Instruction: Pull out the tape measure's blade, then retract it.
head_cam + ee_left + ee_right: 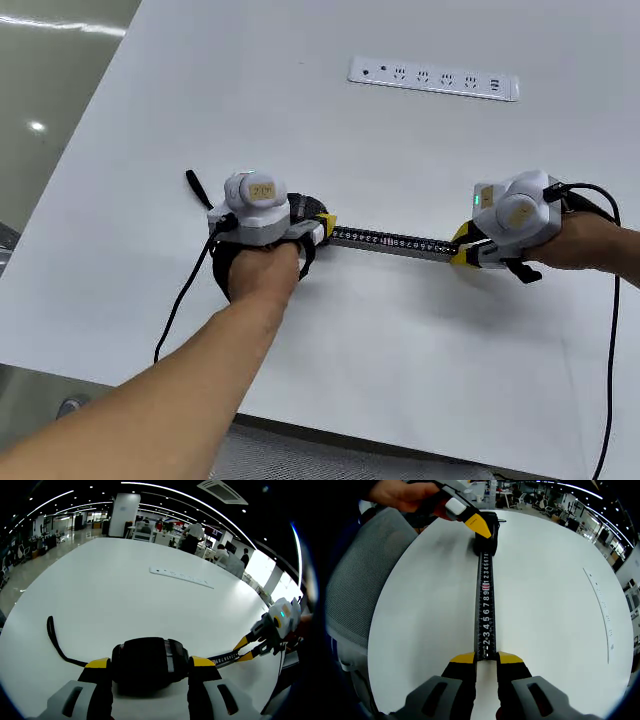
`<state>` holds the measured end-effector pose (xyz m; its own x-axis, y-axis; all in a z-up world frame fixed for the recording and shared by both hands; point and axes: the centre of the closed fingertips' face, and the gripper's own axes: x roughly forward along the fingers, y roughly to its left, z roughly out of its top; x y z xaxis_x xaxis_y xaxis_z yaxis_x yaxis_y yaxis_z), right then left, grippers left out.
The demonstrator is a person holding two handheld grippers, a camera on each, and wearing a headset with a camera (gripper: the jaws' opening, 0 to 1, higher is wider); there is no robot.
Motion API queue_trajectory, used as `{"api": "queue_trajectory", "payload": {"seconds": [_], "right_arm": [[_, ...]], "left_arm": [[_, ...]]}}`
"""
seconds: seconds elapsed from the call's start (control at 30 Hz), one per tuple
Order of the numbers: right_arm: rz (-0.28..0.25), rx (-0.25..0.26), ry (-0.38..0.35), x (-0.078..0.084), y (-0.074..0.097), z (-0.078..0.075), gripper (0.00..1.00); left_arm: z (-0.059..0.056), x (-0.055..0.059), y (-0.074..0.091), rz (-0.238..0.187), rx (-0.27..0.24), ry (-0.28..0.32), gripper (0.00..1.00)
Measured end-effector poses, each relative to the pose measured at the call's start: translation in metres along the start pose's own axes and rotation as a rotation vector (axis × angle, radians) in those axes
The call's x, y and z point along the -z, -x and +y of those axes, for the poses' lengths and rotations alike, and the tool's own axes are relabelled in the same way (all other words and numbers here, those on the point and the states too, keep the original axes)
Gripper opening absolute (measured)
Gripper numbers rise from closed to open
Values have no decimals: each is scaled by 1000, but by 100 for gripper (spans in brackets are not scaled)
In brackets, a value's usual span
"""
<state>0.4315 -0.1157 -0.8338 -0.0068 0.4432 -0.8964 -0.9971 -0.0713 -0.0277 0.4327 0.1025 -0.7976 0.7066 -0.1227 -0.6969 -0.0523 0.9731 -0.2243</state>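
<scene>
A black tape measure case (149,662) sits on the white table, clamped between the yellow-tipped jaws of my left gripper (149,666). In the head view the case (308,215) is at centre left under that gripper (318,228). Its dark blade (392,241) with white numerals stretches rightward to my right gripper (462,247). In the right gripper view the blade (485,611) runs from the far case (486,535) down to my right gripper (483,658), whose jaws are shut on the blade's end. A black wrist strap (56,642) trails left from the case.
A white power strip (433,78) lies at the back of the table (330,340), far from both grippers. Black cables hang off each gripper toward the table's near edge. A grey mesh chair (362,575) stands beyond the table edge in the right gripper view. People stand in the background.
</scene>
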Motion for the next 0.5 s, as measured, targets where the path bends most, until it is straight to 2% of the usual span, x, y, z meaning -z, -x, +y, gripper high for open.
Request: {"api": "queue_trajectory", "payload": {"seconds": [0.5], "right_arm": [[-22, 0, 7, -21, -9, -1, 11]], "left_arm": [[0, 0, 0, 4, 5, 3, 57]]}}
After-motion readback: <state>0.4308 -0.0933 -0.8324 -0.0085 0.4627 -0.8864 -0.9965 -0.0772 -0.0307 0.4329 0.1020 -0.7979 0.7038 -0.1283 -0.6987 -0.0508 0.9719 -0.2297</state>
